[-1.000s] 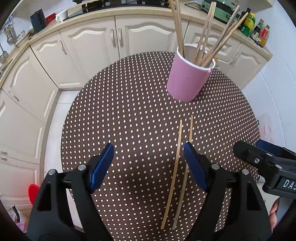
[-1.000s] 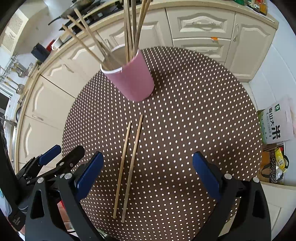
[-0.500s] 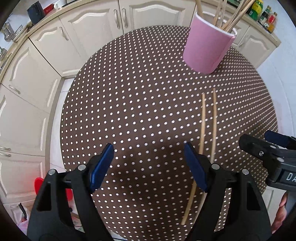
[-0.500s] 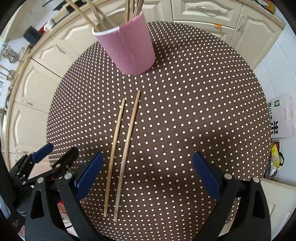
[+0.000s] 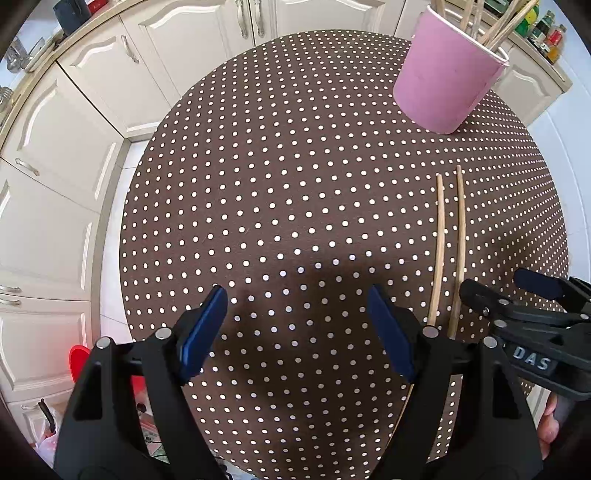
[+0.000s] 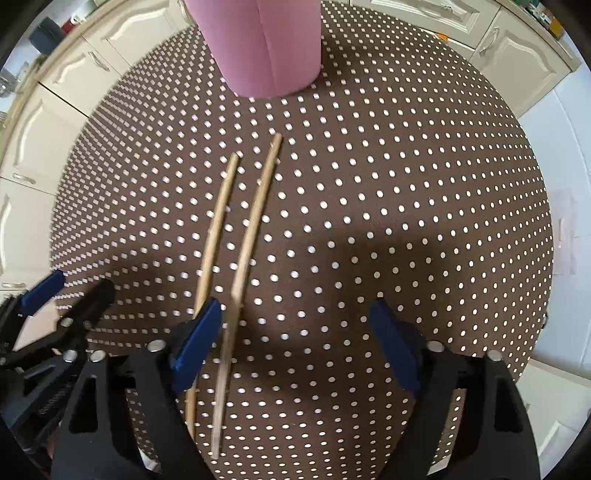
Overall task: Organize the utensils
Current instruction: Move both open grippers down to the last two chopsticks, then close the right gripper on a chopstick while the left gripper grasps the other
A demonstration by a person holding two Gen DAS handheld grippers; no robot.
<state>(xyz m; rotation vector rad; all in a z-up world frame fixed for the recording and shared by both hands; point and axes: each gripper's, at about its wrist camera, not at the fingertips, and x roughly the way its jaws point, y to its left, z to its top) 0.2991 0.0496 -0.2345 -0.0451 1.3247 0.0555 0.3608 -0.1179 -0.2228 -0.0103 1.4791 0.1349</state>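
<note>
Two wooden chopsticks [image 6: 236, 258] lie side by side on the brown polka-dot table [image 6: 406, 192]; they also show in the left wrist view [image 5: 448, 243]. A pink cup [image 5: 447, 77] holding several chopsticks stands beyond them; it also shows in the right wrist view [image 6: 262, 44]. My right gripper [image 6: 295, 339] is open, low over the near ends of the chopsticks, its left finger over the left stick. My left gripper [image 5: 299, 328] is open and empty, left of the chopsticks. The right gripper's fingers [image 5: 517, 299] show at the right edge of the left wrist view.
Cream kitchen cabinets [image 5: 66, 147] surround the round table. Bottles [image 5: 546, 33] stand on the counter behind the cup. A red object [image 5: 79, 362] sits on the floor at the left. The left gripper's fingers [image 6: 62, 295] show in the right wrist view.
Both grippers have moved forward and lower towards the table. The right gripper now sits over the near ends of the two chopsticks. Both stay open.
</note>
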